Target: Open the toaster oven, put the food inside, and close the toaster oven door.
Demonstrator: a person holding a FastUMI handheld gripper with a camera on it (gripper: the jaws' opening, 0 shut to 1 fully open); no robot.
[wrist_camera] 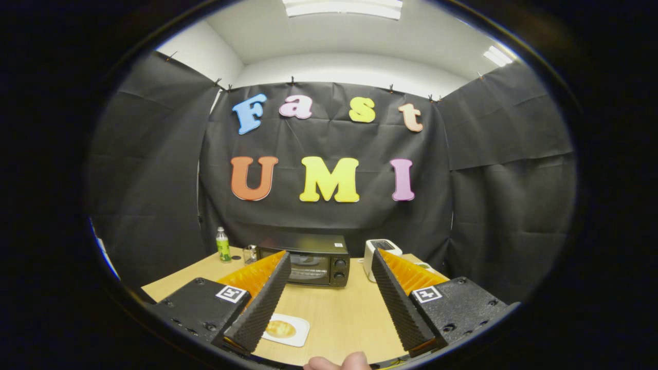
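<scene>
At the nearest point, a fingertip (336, 362) of the person shows at the bottom of the gripper view, below the gap of the tool (329, 259). The tool's 2 fingers stand wide apart and hold nothing; bare counter (339, 313) shows between them.

Just beside the inner edge of the left finger, close to its base, a white plate (288, 330) lies flat on the counter with a golden piece of food (280, 328) on it. The finger overlaps the plate's left side in the view; whether they touch cannot be told.

Farther on, beyond the fingertips and framed in the gap between them, the toaster oven (308, 259) stands on the counter with its door closed and 2 knobs on its right side. The left fingertip overlaps its front in the view.

To the oven's right, behind the right fingertip, stands a white appliance (381, 249). To the oven's left are a small jar-like object (250, 253) and, further left, a green bottle (222, 245), upright near the counter's far edge.
</scene>
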